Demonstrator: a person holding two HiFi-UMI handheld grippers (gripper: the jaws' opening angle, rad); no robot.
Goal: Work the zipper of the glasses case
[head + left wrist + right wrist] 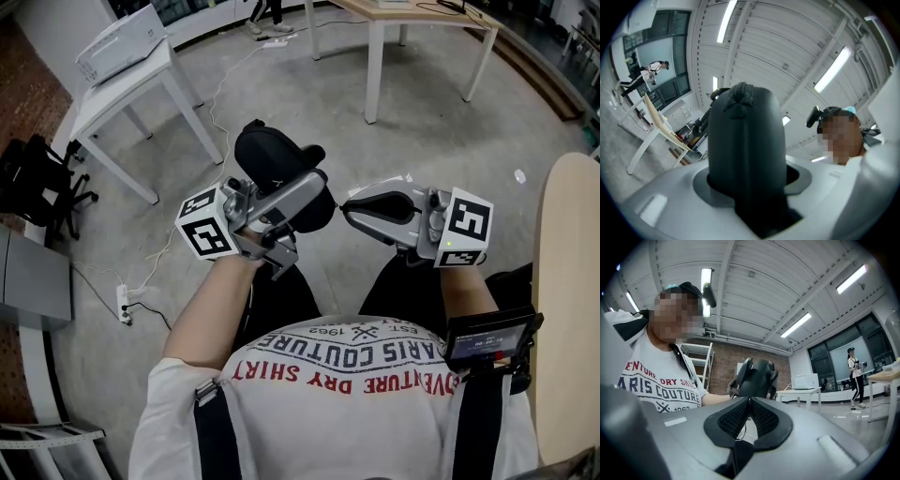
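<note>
You sit with both tools raised over your lap, above the bare floor (pixel 422 141); no desk carries anything here. The glasses case (pixel 272 159) hangs in the air, and only the left gripper (pixel 309 192) bears it: its jaws are clamped on the lower part of the case, and the rounded end stands out beyond them. The right gripper (pixel 345 208) has its jaws closed almost fully. Their tips meet just at the case's side that faces it. If the zipper pull is pinched there, it is too small to see.

The danger, I think, is in the pull. If you draw the right gripper along the zipper and the left hold is too light, the case can turn or slide out and fall to the floor. If the tips hold only the edge of the pull, they can slip off.
</note>
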